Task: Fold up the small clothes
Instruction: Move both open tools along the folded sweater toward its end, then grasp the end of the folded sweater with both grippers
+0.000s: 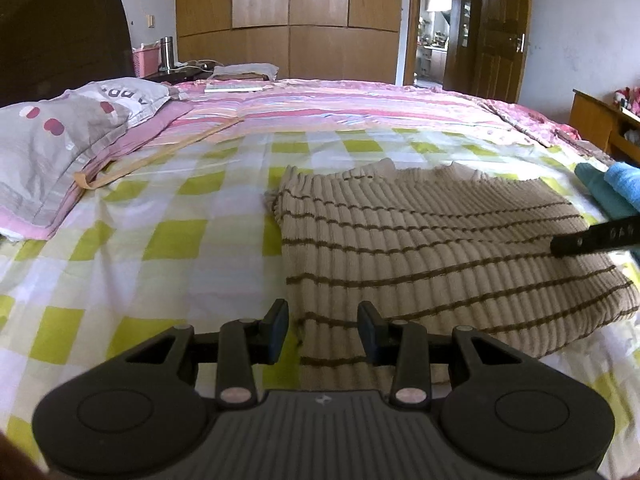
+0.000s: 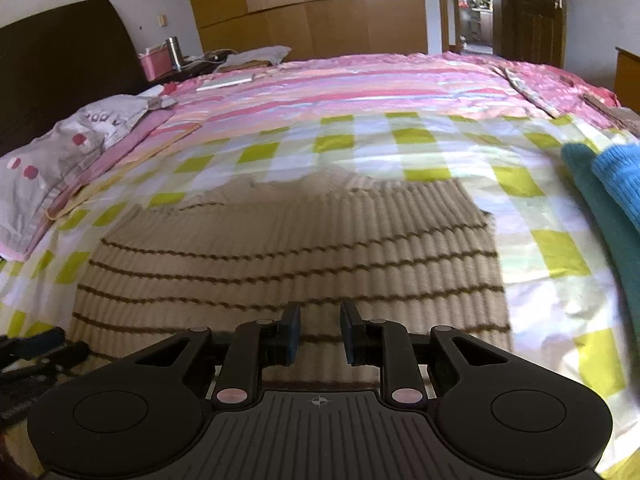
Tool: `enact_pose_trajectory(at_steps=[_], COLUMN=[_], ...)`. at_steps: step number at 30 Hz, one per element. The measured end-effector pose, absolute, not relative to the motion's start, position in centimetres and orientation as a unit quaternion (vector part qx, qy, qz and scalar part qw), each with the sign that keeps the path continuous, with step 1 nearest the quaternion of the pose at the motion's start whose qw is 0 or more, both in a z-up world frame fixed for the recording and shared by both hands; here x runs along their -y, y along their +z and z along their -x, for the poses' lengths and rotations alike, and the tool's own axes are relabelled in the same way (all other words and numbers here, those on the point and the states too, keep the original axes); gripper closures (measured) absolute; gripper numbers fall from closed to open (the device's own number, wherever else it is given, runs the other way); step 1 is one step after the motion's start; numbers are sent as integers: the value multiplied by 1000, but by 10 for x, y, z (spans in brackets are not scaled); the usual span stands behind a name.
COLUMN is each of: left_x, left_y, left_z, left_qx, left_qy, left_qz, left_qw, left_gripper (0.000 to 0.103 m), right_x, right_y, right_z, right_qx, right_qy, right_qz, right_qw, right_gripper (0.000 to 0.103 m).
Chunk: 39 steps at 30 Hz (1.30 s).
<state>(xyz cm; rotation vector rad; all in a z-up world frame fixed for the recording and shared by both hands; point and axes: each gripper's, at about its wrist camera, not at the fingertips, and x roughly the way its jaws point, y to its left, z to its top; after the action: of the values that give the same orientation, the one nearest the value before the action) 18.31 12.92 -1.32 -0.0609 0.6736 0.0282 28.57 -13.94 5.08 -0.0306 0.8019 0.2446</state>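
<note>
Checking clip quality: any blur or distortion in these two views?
Left wrist view: sharp on the striped sweater, strong fisheye bending of the wardrobe, dark corner vignetting. Right wrist view: softer, the sweater's near ribs and the blue clothes smeared, same fisheye curve.

Left claw (image 1: 323, 330) gapes wide and empty; right claw (image 2: 319, 334) parted narrower, gripping nothing

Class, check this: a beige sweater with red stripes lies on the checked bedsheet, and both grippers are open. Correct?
Not quite. The sweater has brown stripes, not red, as the left wrist view shows. It does lie on the checked bedsheet, and the left gripper and right gripper are open.
</note>
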Motion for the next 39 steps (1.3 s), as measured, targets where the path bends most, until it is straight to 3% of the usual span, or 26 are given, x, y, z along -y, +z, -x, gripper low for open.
enact_pose_trajectory(at_steps=[8, 25, 31, 39], left_x=[-93, 80, 131, 165], left_y=[2, -16, -32, -42], left_z=[-164, -191, -179, -188], left_qx=[-331, -328, -310, -264], left_qy=[-19, -149, -170, -158], left_qz=[14, -133, -223, -304], left_qw=[943, 923, 908, 901], left_gripper=[60, 59, 47, 46], right_x=[188, 299, 319, 335], right_y=[52, 35, 27, 28], right_z=[-284, -284, -287, -287], right_qx=[-375, -355, -360, -354], right_qy=[102, 116, 130, 153], right_qz=[-52, -215, -236, -277], right_qw=[920, 902, 893, 880], right_gripper=[79, 74, 74, 71])
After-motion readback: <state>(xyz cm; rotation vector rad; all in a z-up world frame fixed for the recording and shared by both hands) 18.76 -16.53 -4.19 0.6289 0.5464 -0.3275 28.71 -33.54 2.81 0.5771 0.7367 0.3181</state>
